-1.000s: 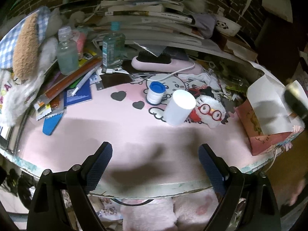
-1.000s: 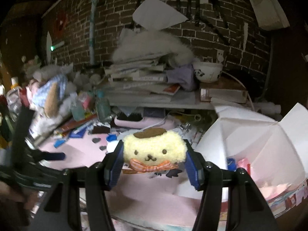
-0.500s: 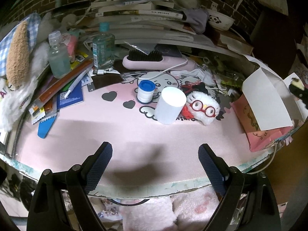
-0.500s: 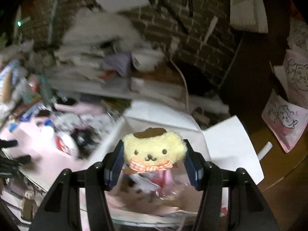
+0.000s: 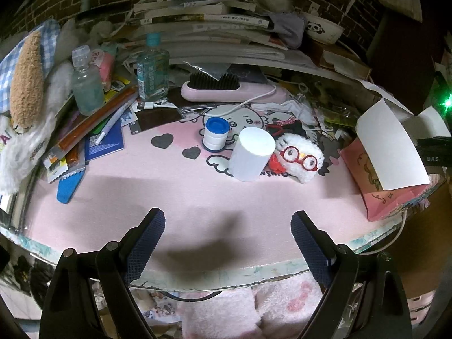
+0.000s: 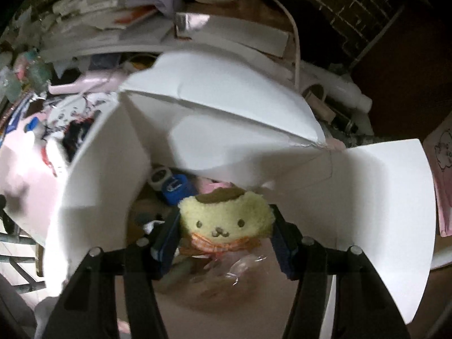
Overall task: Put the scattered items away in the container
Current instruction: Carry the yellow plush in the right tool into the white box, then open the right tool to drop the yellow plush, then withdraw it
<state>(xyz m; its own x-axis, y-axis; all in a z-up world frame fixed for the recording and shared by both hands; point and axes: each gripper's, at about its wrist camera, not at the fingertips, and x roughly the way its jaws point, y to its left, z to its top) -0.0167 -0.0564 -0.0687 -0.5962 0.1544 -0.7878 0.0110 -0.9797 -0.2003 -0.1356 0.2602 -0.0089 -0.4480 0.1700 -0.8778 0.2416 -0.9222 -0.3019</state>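
Note:
My right gripper [image 6: 226, 221] is shut on a yellow plush dog head [image 6: 226, 216] with a brown cap and an orange bow. It hangs over the mouth of the container, a pink box with white flaps [image 6: 367, 197], pointing down into it. A blue item [image 6: 176, 188] and a small white round one [image 6: 159, 176] lie inside. In the left wrist view the box [image 5: 389, 147] stands at the mat's right end. My left gripper [image 5: 228, 217] is open over the front of the pink mat [image 5: 141, 186], holding nothing. A white cylinder [image 5: 251, 155], a blue-lidded jar [image 5: 216, 134] and a white plush with red glasses [image 5: 302, 158] lie on the mat.
Two clear bottles [image 5: 152, 70], a pink hairbrush [image 5: 226, 90] with a cable, snack packets [image 5: 93, 124] and a blue booklet crowd the mat's back left. Stacked books [image 5: 203, 28] and a panda bowl [image 5: 322, 29] fill the shelf behind. The table edge [image 5: 226, 274] runs just under my left fingers.
My right gripper swung to the right from above the mat to above the open box and tipped downward, with the yellow plush still in it. The left gripper stayed where it was.

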